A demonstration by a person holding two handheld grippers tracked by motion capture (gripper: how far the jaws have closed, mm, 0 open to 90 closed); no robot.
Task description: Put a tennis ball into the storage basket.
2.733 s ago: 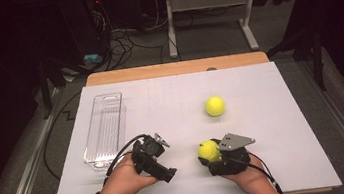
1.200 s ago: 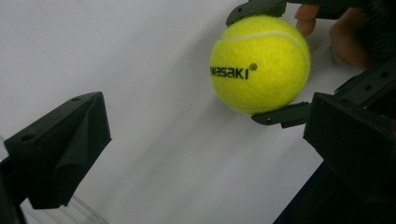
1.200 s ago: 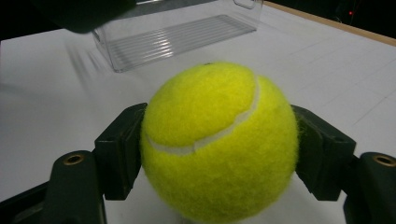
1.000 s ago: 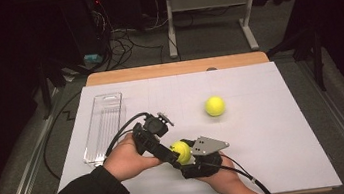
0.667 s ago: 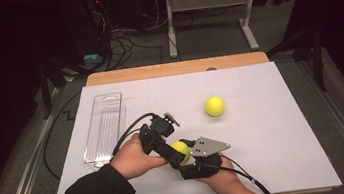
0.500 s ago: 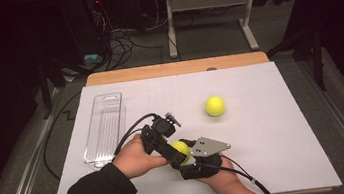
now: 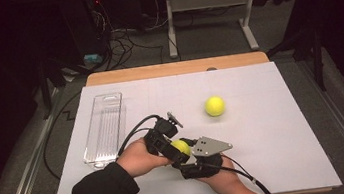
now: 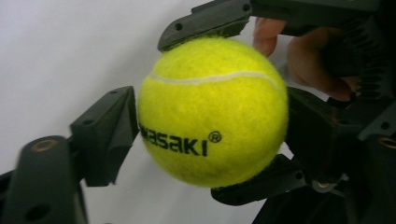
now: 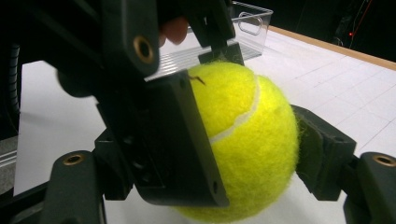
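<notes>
I see a fuzzy yellow-green tennis ball [image 8: 212, 112] with a curved white seam and black letters printed on its felt. It sits near the front of the flat white table sheet [image 7: 275, 129], between my two hands. From above, this ball [image 7: 181, 147] is mostly hidden by the black tools around it.

My left gripper [image 8: 205, 140] has its hard black plastic jaws spread as wide as the ball. One jaw touches the ball's left side and the other sits against its right side. I cannot tell how hard they press.

My right gripper [image 9: 261, 154] also has the ball between its jaws. One blocky jaw presses the ball's right side, and the fuzz bends around it. The other jaw is behind the left gripper's flat black pad, so I cannot see it touch. In the left gripper view, two more black jaws touch the ball at its top and bottom.

From above, the left gripper [image 7: 165, 140] is just left of the ball and the right gripper [image 7: 199, 156] is just right of it, with a grey three-cornered metal plate [image 7: 210, 146] on top.

A second round yellow-green tennis ball [image 7: 214, 106] lies well apart, farther back and to the right. A long clear plastic tray [image 7: 104, 131] with a ribbed floor lies to the left of the held ball.
</notes>
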